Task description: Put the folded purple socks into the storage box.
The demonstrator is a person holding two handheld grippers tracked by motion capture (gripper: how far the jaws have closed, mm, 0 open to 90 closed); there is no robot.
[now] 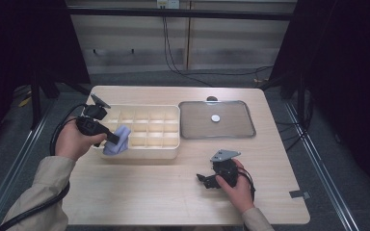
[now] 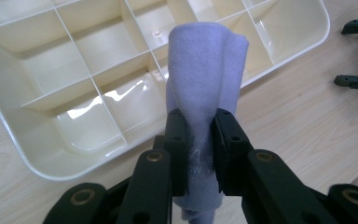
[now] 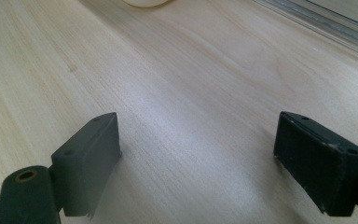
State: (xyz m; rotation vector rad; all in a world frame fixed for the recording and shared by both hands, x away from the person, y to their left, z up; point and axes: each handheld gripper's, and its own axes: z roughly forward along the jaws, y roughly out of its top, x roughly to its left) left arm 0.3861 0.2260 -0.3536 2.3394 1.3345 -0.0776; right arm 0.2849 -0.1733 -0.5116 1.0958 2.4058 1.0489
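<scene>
Nearest the high camera, the person's right hand (image 1: 238, 185) rests on the pale wooden desk (image 1: 139, 192), holding the right hand-held gripper (image 1: 203, 180) low over the bare wood; in the right gripper view its two black jaws stand wide apart with nothing between them, only wood grain beneath. Farther left, the left hand (image 1: 72, 140) carries the left hand-held gripper (image 1: 116, 139), whose jaws are pinched narrowly on a folded lavender cloth (image 1: 116, 142). In the left gripper view the cloth (image 2: 205, 79) rises upright from between the pads and hangs a little below them, with faint pale lettering on the fabric at the grip. The cloth sits at the near left corner of a cream divided organizer tray (image 1: 176, 150), over its front rim and the desk edge just beside it; whether it touches the tray cannot be told. The tray's compartments seen in the left gripper view hold nothing. To the right of the organizer, just beside it, lies a shallow metal tray (image 1: 248, 130) with a small round white object (image 1: 215, 118) near its middle. A black cable (image 1: 58, 132) loops from the left hand-held gripper past the beige sleeve (image 1: 43, 187).
</scene>
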